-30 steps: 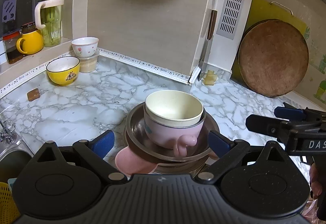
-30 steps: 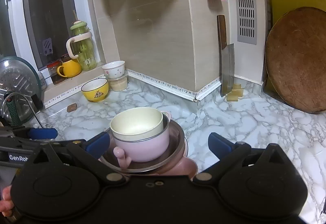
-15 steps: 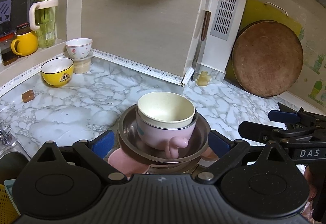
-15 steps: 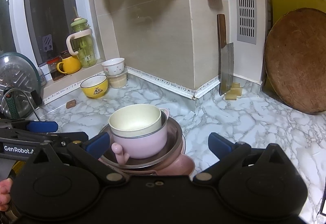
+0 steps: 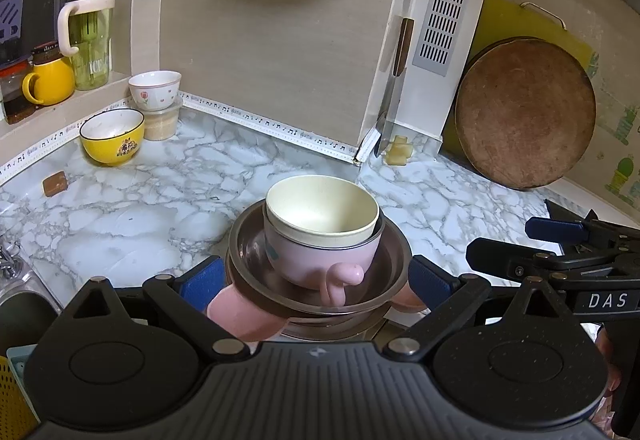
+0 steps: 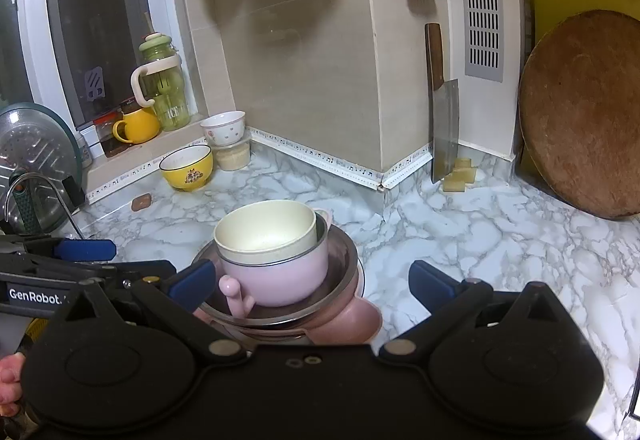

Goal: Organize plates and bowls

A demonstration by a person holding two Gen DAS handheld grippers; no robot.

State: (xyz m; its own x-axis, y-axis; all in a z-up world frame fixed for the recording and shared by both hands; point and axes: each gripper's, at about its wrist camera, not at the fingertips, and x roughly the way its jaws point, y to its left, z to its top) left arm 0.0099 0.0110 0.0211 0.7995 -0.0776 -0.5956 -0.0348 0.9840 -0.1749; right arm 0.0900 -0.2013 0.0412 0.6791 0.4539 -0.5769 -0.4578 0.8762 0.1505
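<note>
Both my claws (image 5: pixel 314 278) (image 6: pixel 312 278) have eased back slightly from the stacked bowls (image 5: pixel 322 216), jaws apart, apparently touching nothing.

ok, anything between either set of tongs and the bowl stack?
Nothing visible. The left tongs and right tongs are both open, facing the stack directly: cream bowl nested in the pink bowl, on the steel plate. Only bare marble counter surrounds it.

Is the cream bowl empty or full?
Empty: the cream bowl shows a bare inside in both views, nested upright in the pink cup.
</note>
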